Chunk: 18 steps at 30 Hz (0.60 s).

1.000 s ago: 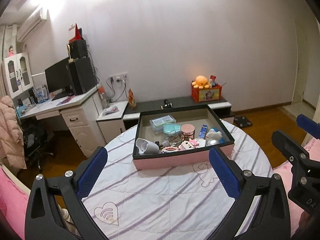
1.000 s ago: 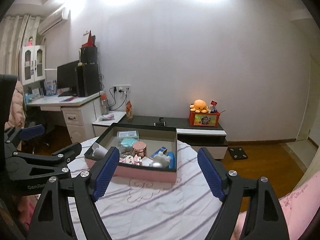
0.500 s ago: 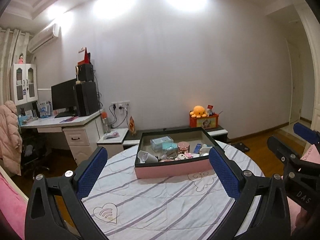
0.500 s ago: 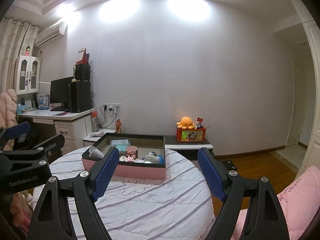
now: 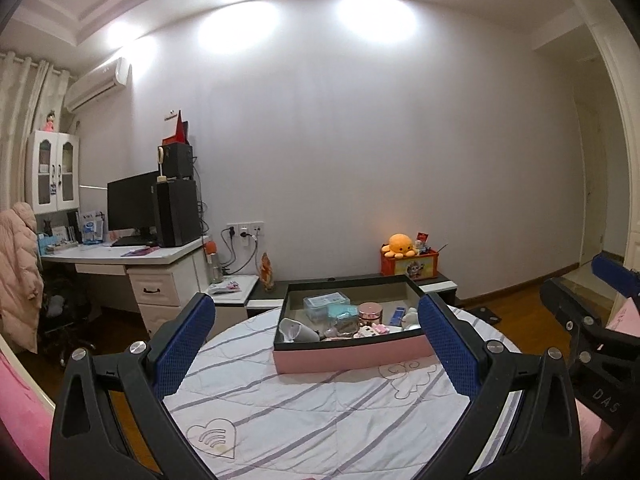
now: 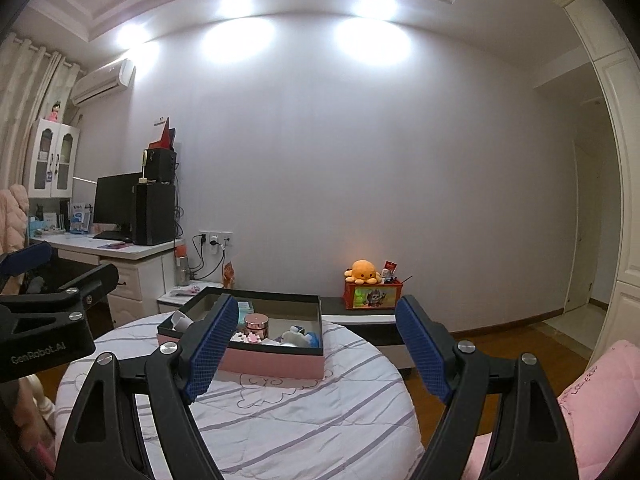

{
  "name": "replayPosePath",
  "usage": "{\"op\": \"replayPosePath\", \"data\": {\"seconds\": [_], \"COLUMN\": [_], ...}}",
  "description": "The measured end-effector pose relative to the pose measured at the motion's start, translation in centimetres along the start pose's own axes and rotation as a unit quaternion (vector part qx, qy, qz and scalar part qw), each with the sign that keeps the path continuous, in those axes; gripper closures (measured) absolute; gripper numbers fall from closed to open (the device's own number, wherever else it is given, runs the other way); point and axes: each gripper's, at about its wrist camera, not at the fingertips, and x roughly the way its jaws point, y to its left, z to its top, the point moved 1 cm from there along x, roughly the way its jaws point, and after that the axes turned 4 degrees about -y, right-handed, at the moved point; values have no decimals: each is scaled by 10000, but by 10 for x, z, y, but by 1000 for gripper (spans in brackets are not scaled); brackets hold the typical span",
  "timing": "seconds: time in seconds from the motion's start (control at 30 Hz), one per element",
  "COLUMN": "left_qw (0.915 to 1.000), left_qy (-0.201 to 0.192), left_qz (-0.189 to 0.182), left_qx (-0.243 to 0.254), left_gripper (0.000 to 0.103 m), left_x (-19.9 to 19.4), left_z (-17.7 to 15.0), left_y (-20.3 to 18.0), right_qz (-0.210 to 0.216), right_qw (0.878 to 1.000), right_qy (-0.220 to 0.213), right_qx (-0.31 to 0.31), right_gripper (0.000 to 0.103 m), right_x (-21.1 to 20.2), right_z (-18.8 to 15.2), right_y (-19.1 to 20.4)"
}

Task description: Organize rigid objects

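Observation:
A pink box with a black rim stands at the far side of a round table with a striped white cloth. It holds several small items: a rose-gold jar, a teal container, a clear case, a white cup on its side and small toys. My left gripper is open and empty, held above the table short of the box. My right gripper is open and empty, to the right of the left one.
A white desk with a monitor and speakers stands at the left. A low dark cabinet behind the table carries a red box with an orange plush octopus. Pink bedding lies at the right. Wooden floor surrounds the table.
Both grippers have tilted upward and drawn back, so the box and table sit lower and smaller in both views. Both stay open and empty.

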Motion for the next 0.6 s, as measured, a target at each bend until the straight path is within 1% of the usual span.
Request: {"op": "replayPosePath", "data": {"seconds": [0.23, 0.37, 0.47, 0.6], "left_qw": [9999, 9998, 9998, 9998], "left_qy": [48, -79, -45, -18], "left_qz": [-12, 125, 158, 180], "left_qx": [-98, -135, -106, -131], "left_gripper": [0, 0, 0, 0], "left_x": [2, -2, -1, -1], "left_z": [-6, -9, -11, -13], "left_y": [2, 4, 5, 6], "right_qz": [-48, -48, -61, 7], "right_qw": [9999, 9998, 9997, 9998], "right_qy": [-34, -158, -234, -211], "right_qx": [96, 53, 14, 33], "right_gripper": [21, 21, 21, 21], "right_x": [-2, -8, -10, -10], "right_z": [-6, -6, -7, -8], "right_y": [-1, -1, -1, 0]}}
